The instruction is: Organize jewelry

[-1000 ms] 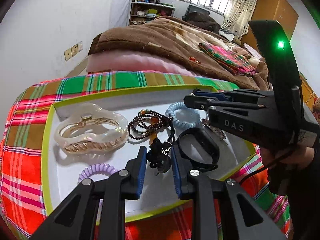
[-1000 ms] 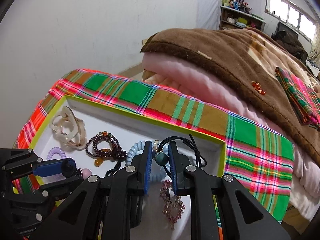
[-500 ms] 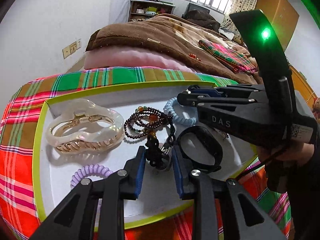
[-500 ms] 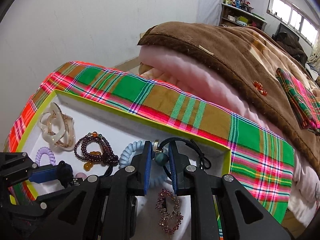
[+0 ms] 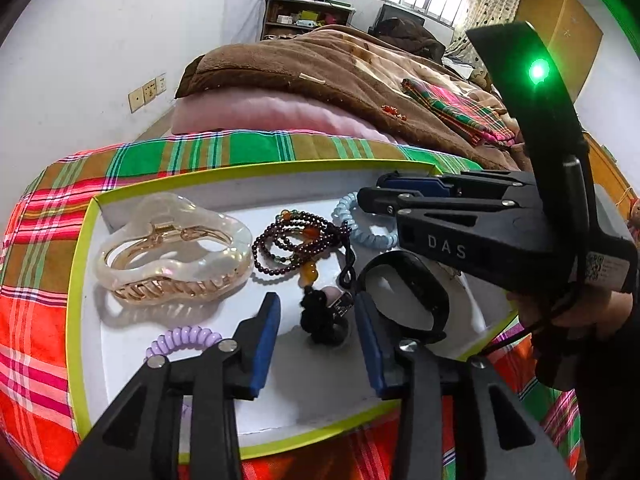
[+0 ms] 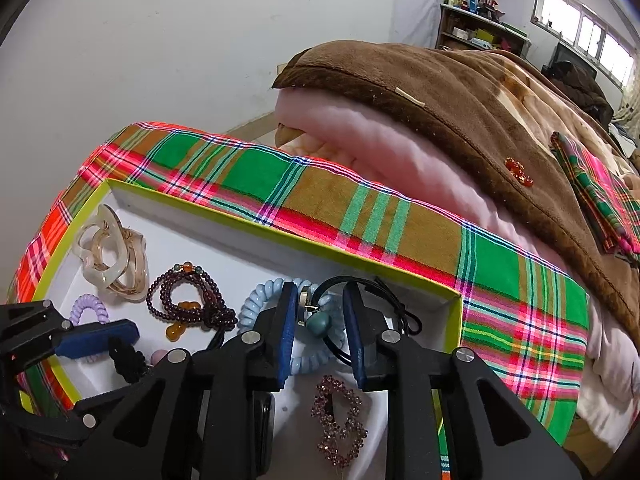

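A white tray with a lime rim [image 5: 76, 280] [image 6: 384, 268] lies on a plaid cloth and holds the jewelry. My left gripper [image 5: 316, 320] is open around a black knotted tassel charm [image 5: 320, 316] that lies in the tray. My right gripper [image 6: 320, 320] is open around a teal bead on a black cord [image 6: 320, 322], over a light blue coil band [image 6: 260, 300]. A pearly hair claw [image 5: 172, 248], dark red bead bracelet [image 5: 288, 244], purple coil tie [image 5: 180, 340] and black band [image 5: 404, 292] lie in the tray. A purple rhinestone clip [image 6: 340, 420] lies below my right gripper.
A bed with a brown blanket [image 6: 460, 92] and pink quilt [image 5: 272, 112] rises behind the tray. A small red beaded piece [image 6: 518, 170] lies on the blanket beside a folded plaid cloth [image 6: 592, 192]. A white wall stands to the left.
Both grippers have opened. The left one let go of the black tassel charm, the right one let go of the teal bead; both pieces now rest in the tray.
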Demonstrator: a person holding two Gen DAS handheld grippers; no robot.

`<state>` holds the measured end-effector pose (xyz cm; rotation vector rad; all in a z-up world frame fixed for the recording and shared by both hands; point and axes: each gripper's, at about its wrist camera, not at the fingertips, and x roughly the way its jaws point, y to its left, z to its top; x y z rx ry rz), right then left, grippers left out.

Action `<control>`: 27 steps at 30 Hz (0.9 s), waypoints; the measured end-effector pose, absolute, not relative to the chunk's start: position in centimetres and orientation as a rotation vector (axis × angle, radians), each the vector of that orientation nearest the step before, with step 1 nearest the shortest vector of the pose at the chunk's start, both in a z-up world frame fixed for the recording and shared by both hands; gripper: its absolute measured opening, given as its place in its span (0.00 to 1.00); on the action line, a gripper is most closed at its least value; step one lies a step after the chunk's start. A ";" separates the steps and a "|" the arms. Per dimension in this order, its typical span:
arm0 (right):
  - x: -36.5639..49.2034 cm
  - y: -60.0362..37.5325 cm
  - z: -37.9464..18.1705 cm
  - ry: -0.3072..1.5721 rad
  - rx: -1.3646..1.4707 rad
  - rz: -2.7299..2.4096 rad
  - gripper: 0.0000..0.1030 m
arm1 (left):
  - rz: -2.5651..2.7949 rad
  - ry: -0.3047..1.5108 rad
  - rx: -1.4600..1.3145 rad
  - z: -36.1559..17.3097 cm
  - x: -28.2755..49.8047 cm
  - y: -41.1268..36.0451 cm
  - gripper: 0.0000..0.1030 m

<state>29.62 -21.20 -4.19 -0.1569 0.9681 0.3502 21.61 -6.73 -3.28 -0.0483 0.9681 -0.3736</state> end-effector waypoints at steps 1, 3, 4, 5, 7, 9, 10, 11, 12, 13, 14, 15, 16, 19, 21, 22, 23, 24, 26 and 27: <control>29.6 -21.3 -4.2 0.967 -0.156 0.347 0.23 | -0.375 0.966 -0.051 -3.2 21.6 -6.7 0.43; 29.6 -21.3 -4.2 0.970 -0.150 0.345 0.24 | -0.373 0.965 -0.049 -3.2 21.5 -6.7 0.44; 29.6 -21.4 -4.2 0.976 -0.146 0.346 0.25 | -0.374 0.963 -0.049 -3.2 21.5 -6.7 0.45; 29.6 -21.4 -4.1 0.976 -0.145 0.346 0.30 | -0.375 0.965 -0.047 -3.1 21.4 -6.8 0.45; 29.5 -21.5 -3.9 0.969 -0.144 0.344 0.33 | -0.373 0.962 -0.047 -3.0 21.3 -6.8 0.46; 29.3 -21.6 -3.6 0.965 -0.134 0.347 0.33 | -0.375 0.957 -0.045 -2.7 21.2 -6.8 0.47; 29.3 -21.7 -3.5 0.961 -0.133 0.342 0.33 | -0.377 0.952 -0.046 -2.6 21.1 -6.8 0.48; 29.2 -21.8 -3.4 0.961 -0.132 0.339 0.33 | -0.378 0.951 -0.045 -2.4 21.0 -6.8 0.49; 29.1 -21.8 -3.4 0.962 -0.130 0.338 0.33 | -0.377 0.950 -0.042 -2.3 20.9 -6.9 0.50; 29.0 -21.9 -3.3 0.963 -0.127 0.340 0.33 | -0.376 0.948 -0.040 -2.2 20.8 -6.9 0.50; 28.8 -22.0 -3.2 0.960 -0.127 0.339 0.33 | -0.375 0.946 -0.039 -2.1 20.6 -6.9 0.50; 28.6 -22.1 -3.0 0.956 -0.124 0.337 0.33 | -0.375 0.945 -0.039 -2.0 20.5 -6.9 0.50; 28.4 -22.2 -2.9 0.951 -0.119 0.336 0.33 | -0.374 0.942 -0.039 -1.8 20.3 -6.8 0.51; 27.3 -22.6 -2.2 0.925 -0.097 0.334 0.33 | -0.365 0.929 -0.034 -1.3 19.7 -6.7 0.51; 26.4 -22.8 -1.6 0.904 -0.091 0.330 0.33 | -0.350 0.921 -0.030 -0.9 19.1 -6.6 0.51; 25.8 -22.8 -1.3 0.891 -0.090 0.326 0.33 | -0.340 0.913 -0.032 -0.7 18.8 -6.4 0.51; 25.1 -22.9 -0.9 0.874 -0.087 0.322 0.33 | -0.332 0.905 -0.032 -0.5 18.5 -6.3 0.51; 24.5 -23.0 -0.6 0.862 -0.082 0.320 0.33 | -0.324 0.900 -0.035 -0.3 18.3 -6.2 0.51; 23.0 -23.0 0.2 0.833 -0.071 0.317 0.33 | -0.285 0.883 -0.031 0.0 17.6 -5.9 0.51; 22.2 -23.0 0.5 0.820 -0.069 0.306 0.33 | -0.263 0.874 -0.021 0.3 17.2 -5.8 0.51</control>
